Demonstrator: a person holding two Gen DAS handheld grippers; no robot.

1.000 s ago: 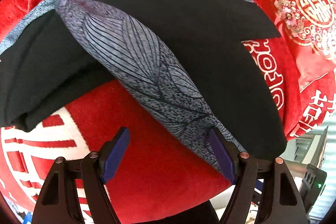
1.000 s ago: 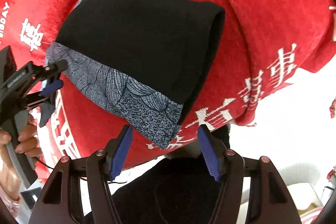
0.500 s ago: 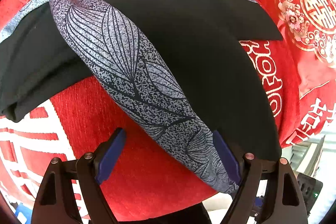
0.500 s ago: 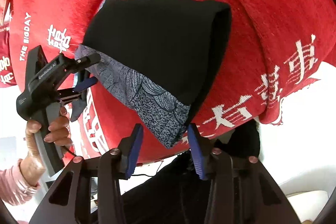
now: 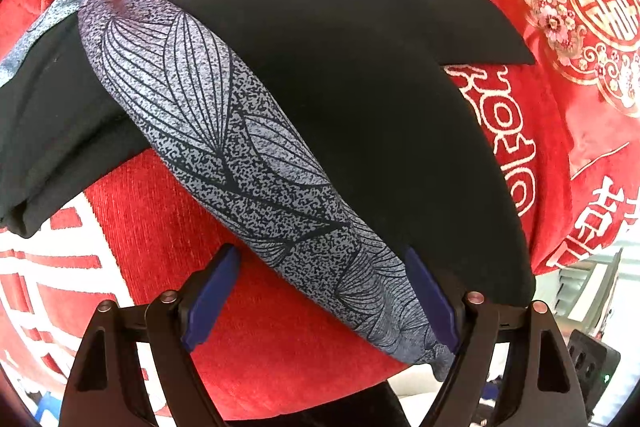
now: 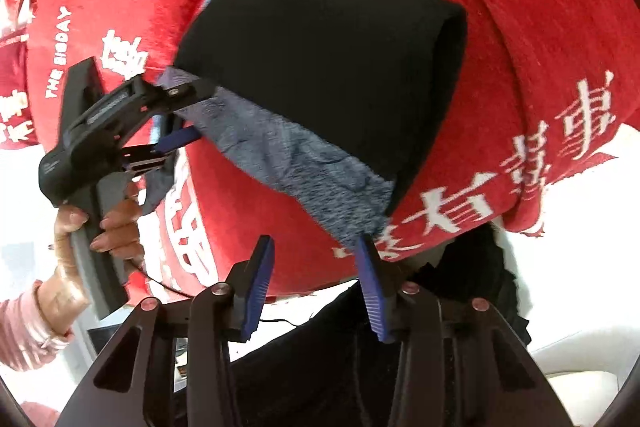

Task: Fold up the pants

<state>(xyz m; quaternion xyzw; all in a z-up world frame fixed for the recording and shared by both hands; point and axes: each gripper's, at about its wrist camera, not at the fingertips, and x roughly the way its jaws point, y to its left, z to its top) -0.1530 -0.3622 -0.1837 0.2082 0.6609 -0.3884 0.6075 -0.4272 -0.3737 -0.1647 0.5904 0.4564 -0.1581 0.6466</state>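
Observation:
The black pants [image 5: 360,87] lie folded on a red blanket [image 5: 168,235], with a grey leaf-print waistband [image 5: 240,155] running diagonally across them. My left gripper [image 5: 324,299] is open, its jaws on either side of the waistband's near end, the right finger [image 5: 428,299] touching the cloth. In the right wrist view the pants [image 6: 332,75] and waistband [image 6: 304,171] lie ahead. My right gripper [image 6: 316,283] is open at the waistband's lower corner. The left gripper [image 6: 176,123] shows there at the waistband's other end.
A red embroidered cushion [image 5: 580,27] sits at the right. The blanket's edge [image 6: 520,227] hangs over near my right gripper. A hand in a pink sleeve [image 6: 60,267] holds the left gripper. Dark cloth [image 6: 460,287] lies below the blanket's edge.
My left gripper has pushed forward along the waistband and stayed open. My right gripper has narrowed its gap and moved in toward the waistband's corner.

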